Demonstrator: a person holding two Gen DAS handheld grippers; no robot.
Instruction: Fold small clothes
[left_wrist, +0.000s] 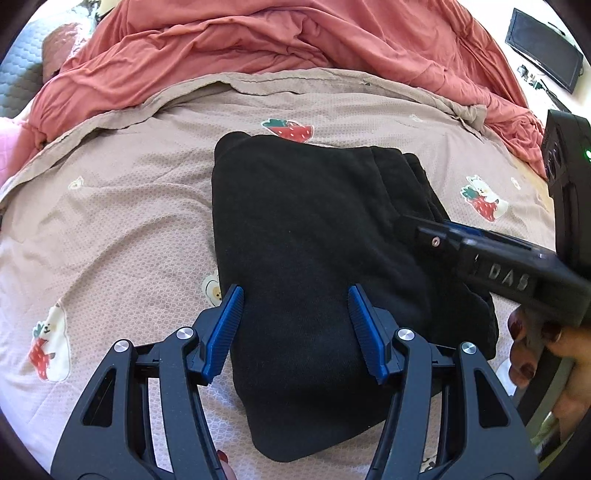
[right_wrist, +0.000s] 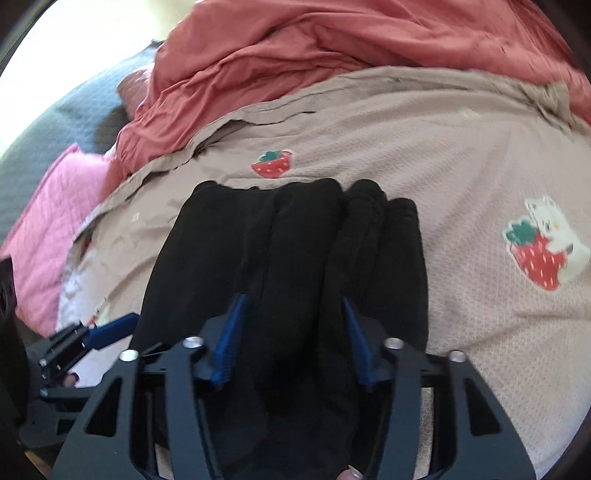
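Both grippers hang over a black piece of clothing (left_wrist: 314, 258) that lies on the bed cover (left_wrist: 110, 221), a beige one with strawberry pictures. Left gripper (left_wrist: 295, 325) has its blue pads spread apart and holds nothing; the black cloth lies just under and between them, at its near end. Right gripper (right_wrist: 291, 332) comes in from the right side of the cloth. Its pads are also apart, with a thick roll of the black cloth running between them. The picture there is blurry, so I cannot say if the pads squeeze the cloth yet.

I think the cloth is soft, light and floppy. It looks thick and fuzzy, so it should not slip much. It will bend and sag when it is lifted, and it cannot break. It already looks folded over, with stacked layers on the side nearest the right gripper. A good place to pinch is an edge or a corner, taking all the layers at once. Grabbing only the top layer could make the fold fall open.
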